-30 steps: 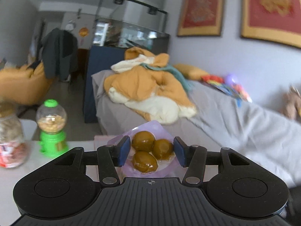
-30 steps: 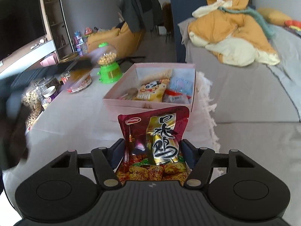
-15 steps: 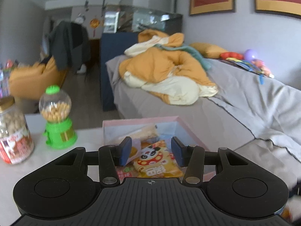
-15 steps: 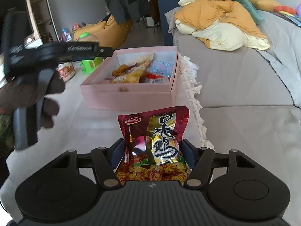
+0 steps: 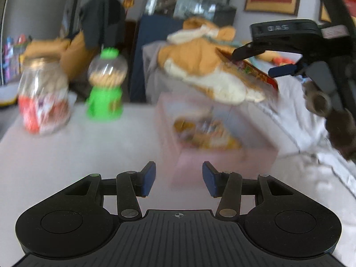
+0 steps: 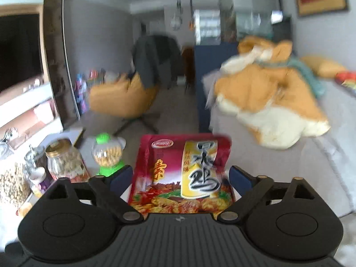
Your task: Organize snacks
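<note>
The red snack pouch (image 6: 181, 173) hangs above the pink box (image 5: 222, 151), light, crinkly and slippery; its flat side edges grip best. The right gripper (image 6: 181, 178) has just been opening, pads now clear of the pouch between them. The left gripper (image 5: 178, 179), beside the box, stands half-open and empty.

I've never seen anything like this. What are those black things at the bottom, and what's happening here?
No robot here: a person holds tongs in each hand, each with a camera looking along them. One picture is from the left tongs, open and empty, over a white table with a pink box of snacks, a green sweet dispenser and a jar. The other is from the right tongs: their jaws have just been opening, with a red snack packet between them.
</note>
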Action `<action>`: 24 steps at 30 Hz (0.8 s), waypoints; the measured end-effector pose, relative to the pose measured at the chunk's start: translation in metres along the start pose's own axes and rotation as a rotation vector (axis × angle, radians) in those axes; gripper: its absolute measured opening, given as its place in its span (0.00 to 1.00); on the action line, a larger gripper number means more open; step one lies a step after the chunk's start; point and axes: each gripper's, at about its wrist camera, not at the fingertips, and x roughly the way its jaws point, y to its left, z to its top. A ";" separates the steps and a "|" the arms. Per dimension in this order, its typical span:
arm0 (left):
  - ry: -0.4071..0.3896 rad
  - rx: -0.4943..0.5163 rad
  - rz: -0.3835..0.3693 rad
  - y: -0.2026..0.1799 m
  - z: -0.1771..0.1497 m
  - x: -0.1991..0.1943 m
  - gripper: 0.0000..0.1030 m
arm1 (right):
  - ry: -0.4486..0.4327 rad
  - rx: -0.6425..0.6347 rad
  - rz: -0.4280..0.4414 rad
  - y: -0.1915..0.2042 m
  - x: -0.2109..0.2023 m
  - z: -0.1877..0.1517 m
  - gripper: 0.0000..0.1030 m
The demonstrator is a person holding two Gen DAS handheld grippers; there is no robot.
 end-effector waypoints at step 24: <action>0.065 0.116 0.142 -0.055 -0.076 0.004 0.50 | 0.233 0.007 -0.200 0.012 -0.029 -0.225 1.00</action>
